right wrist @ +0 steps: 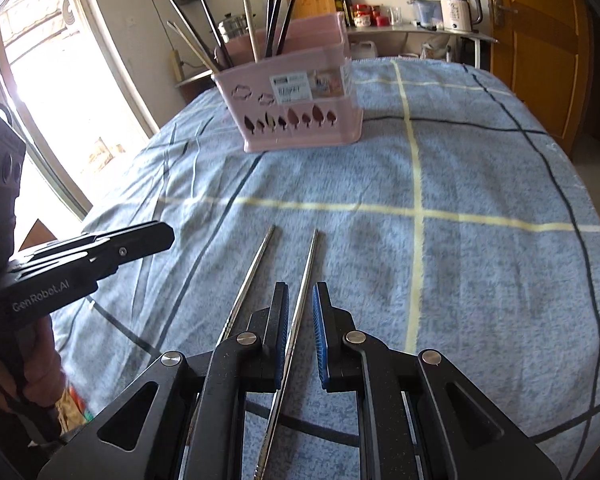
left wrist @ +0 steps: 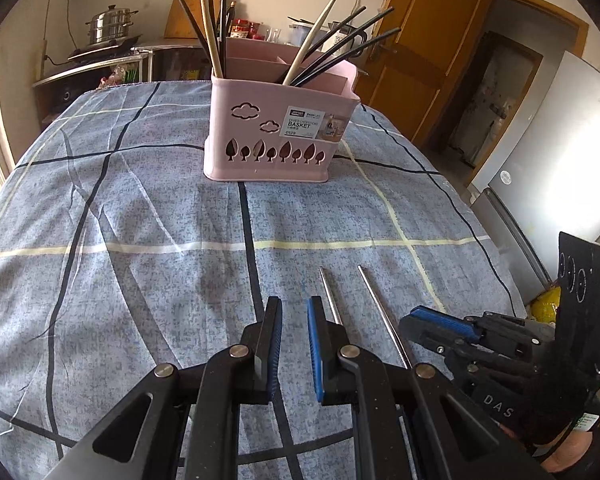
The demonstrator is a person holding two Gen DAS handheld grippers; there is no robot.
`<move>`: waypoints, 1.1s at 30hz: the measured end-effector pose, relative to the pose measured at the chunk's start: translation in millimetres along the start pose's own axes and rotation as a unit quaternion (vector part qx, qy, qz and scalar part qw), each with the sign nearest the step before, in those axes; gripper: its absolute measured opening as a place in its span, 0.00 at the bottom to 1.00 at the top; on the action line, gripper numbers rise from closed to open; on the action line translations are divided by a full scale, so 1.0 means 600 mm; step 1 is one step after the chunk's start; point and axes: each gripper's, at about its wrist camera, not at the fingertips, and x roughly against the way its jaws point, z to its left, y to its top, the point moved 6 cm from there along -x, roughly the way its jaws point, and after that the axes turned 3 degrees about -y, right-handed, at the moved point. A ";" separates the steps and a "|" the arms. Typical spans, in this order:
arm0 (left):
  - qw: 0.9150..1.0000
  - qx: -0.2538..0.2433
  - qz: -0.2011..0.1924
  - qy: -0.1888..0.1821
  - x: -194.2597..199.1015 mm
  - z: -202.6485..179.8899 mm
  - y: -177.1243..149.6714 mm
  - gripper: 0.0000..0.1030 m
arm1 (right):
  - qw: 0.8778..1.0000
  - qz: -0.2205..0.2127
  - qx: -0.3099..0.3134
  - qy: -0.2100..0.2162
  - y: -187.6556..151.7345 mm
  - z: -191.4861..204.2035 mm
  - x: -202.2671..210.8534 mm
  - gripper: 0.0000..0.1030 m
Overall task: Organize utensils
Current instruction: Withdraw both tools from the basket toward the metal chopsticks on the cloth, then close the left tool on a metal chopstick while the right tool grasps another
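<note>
Two metal chopsticks (left wrist: 380, 308) (right wrist: 252, 276) lie side by side on the blue checked tablecloth (left wrist: 140, 220), pointing toward a pink utensil basket (left wrist: 260, 136) (right wrist: 300, 120). The basket stands further back and holds several dark and pale chopsticks (left wrist: 312, 52). My left gripper (left wrist: 295, 304) hovers just left of the pair, its jaws nearly closed with nothing between them. My right gripper (right wrist: 301, 290) hangs over the right-hand chopstick, which shows through the narrow slit between the pads without touching them. Each gripper shows in the other's view: the right (left wrist: 414, 316) and the left (right wrist: 168, 234).
The table's right edge drops off toward a white fridge (left wrist: 560, 152) and a wooden door (left wrist: 428, 40). A bright window (right wrist: 52, 80) lies beyond the left edge. Shelves behind the table carry a steel pot (left wrist: 110, 26) and a kettle (right wrist: 458, 10).
</note>
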 end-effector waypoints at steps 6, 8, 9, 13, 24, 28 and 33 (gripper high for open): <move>1.000 0.005 0.013 -0.014 -0.021 -0.008 0.002 0.12 | 1.000 0.025 -0.003 -0.009 -0.011 -0.011 -0.020 0.12; 1.000 0.008 0.022 -0.019 -0.036 -0.012 0.002 0.15 | 1.000 0.028 -0.009 -0.010 -0.011 -0.019 -0.020 0.12; 0.999 0.010 0.027 -0.022 -0.044 -0.014 0.002 0.17 | 1.000 0.028 -0.011 -0.010 -0.012 -0.022 -0.019 0.12; 0.999 0.011 0.045 -0.026 -0.075 -0.024 0.002 0.17 | 0.999 0.030 -0.014 -0.014 -0.012 -0.036 -0.013 0.10; 0.997 -0.045 0.049 0.030 -0.116 -0.040 0.003 0.07 | 0.998 0.035 -0.030 -0.029 -0.016 -0.078 0.002 0.08; 0.997 -0.044 0.049 0.032 -0.107 -0.025 0.002 0.06 | 0.998 0.034 -0.030 -0.037 -0.009 -0.083 0.001 0.09; 0.997 -0.041 0.056 0.034 -0.100 -0.008 0.004 0.07 | 0.998 0.033 -0.030 -0.046 0.011 -0.088 -0.013 0.11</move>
